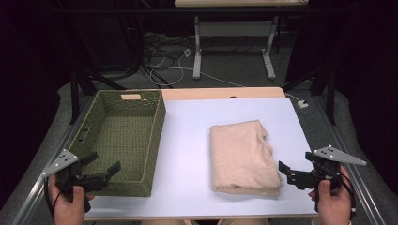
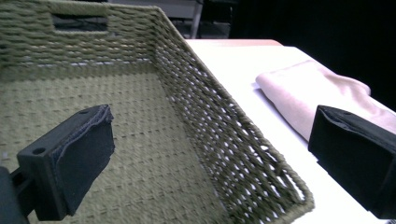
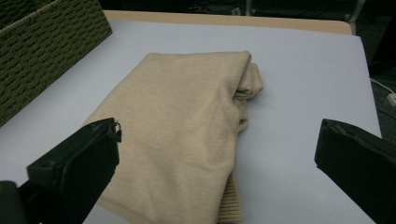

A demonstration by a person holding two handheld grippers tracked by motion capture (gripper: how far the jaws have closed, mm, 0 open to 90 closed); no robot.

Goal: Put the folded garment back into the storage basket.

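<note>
High view, nearest to me: two tools, one per hand. The left tool (image 1: pixel 102 162) hangs over the near-left corner of the basket, jaws spread wide with nothing between them. The right tool (image 1: pixel 294 168) sits just off the near-right corner of the cloth, jaws also wide apart and not gripping anything. Next out: one folded cloth (image 1: pixel 242 155) and one woven basket (image 1: pixel 123 136), so one of each. The surface (image 1: pixel 187 140) is pale blue-white with a wooden strip along its far edge; the basket takes its left side and the cloth lies right of centre, well apart from the basket. Beyond that it's a dark room, grey floor, cables and the legs of another table. The cloth is beige, soft-looking, folded into a rough rectangle with rumpled layers bunched on its right side.
</note>
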